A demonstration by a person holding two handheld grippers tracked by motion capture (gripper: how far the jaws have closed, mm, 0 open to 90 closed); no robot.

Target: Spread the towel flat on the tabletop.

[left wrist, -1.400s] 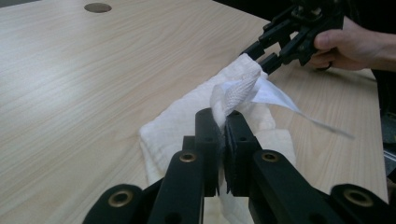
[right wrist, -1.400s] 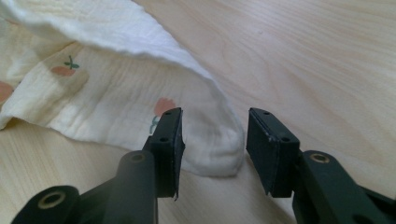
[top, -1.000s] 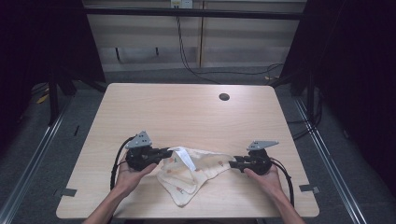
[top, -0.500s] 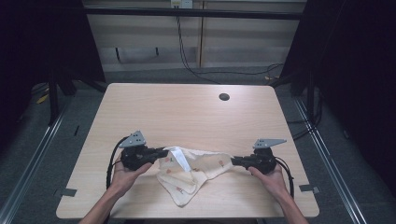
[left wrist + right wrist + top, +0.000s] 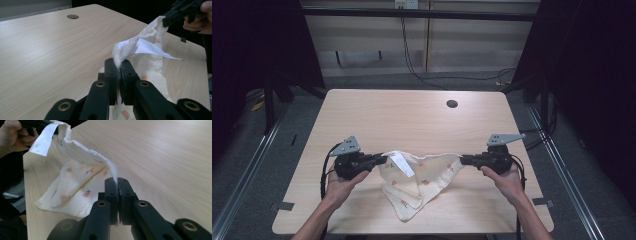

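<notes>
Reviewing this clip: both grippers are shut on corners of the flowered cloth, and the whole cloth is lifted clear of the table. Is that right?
Not quite. The left gripper and right gripper are both shut on the flowered cloth, but it is not wholly lifted: the high view shows its lower part sagging onto the table, and the right gripper view shows the folded end lying flat there.

A cream cloth (image 5: 419, 182) printed with small red flowers is held up by two corners, its top edge stretched taut. The middle hangs down in folds to a point resting on the bench (image 5: 412, 120). A white label (image 5: 401, 163) is attached near its left corner.
</notes>
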